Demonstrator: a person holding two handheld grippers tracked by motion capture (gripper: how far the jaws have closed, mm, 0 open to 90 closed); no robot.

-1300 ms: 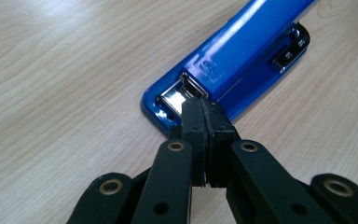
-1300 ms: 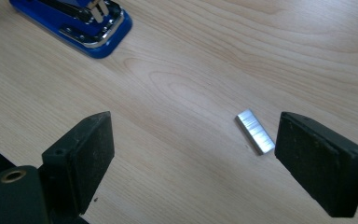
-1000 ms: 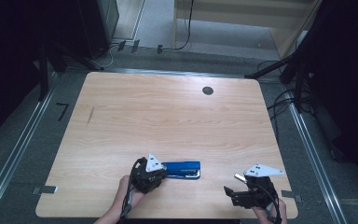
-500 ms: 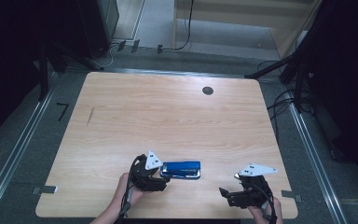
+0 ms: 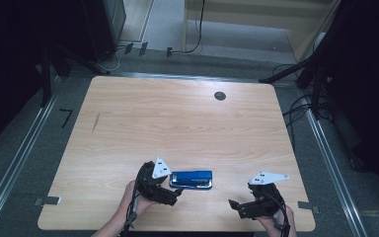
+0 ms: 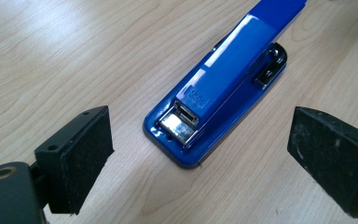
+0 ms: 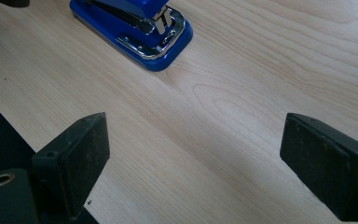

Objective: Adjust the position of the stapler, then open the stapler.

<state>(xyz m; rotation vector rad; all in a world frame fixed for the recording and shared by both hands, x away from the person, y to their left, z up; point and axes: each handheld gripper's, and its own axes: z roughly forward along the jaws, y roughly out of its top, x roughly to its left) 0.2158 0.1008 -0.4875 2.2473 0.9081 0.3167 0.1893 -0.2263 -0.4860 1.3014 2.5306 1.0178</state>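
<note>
lying flat on the table, blue stapler; left tongs just spread, right tongs released

One blue metal stapler with a chromed front plate lies in the lower middle of the high view. One light wooden table with rounded corners carries it. One small dark round grommet sits in the tabletop, upper right of centre. Two black hand-held two-jaw grippers are present: one left gripper at lower left and one right gripper at lower right. Each bears one grey three-cornered plate, two plates in all. Two hands hold them.
</note>
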